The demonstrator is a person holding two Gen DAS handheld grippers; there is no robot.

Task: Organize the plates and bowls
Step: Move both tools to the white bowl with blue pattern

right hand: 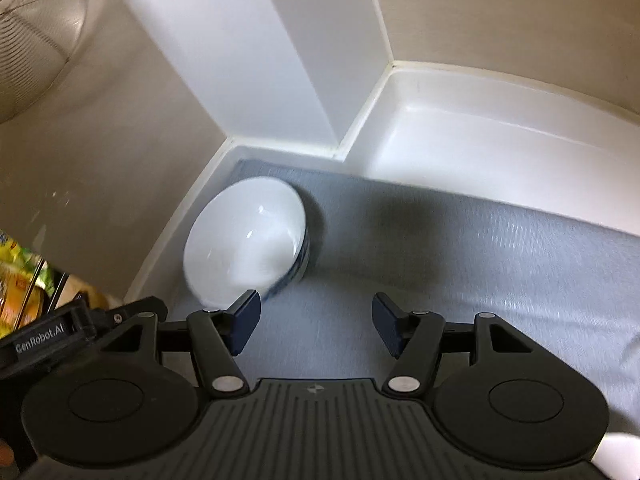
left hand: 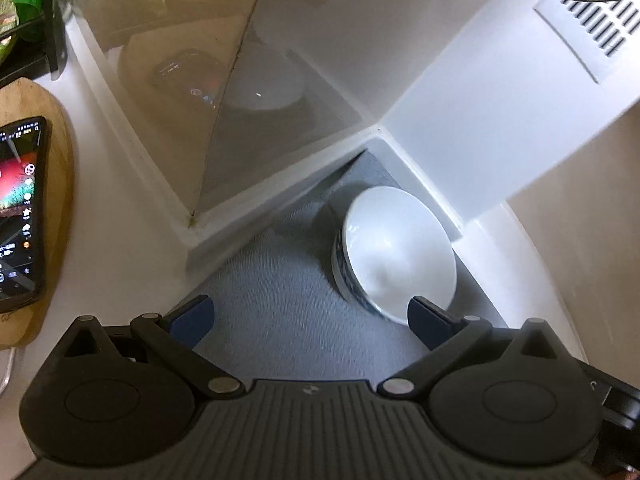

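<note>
A stack of white bowls with blue-patterned outsides stands on a grey mat in a corner by a white ledge. It also shows in the right wrist view. My left gripper is open and empty, with its right finger just in front of the bowls. My right gripper is open and empty, with its left finger close to the front of the bowls. No plates are in view.
A phone lies on a wooden board at the left. A reflective panel rises behind the white ledge. A fan grille is at the upper left. A white basin lies beyond the grey mat.
</note>
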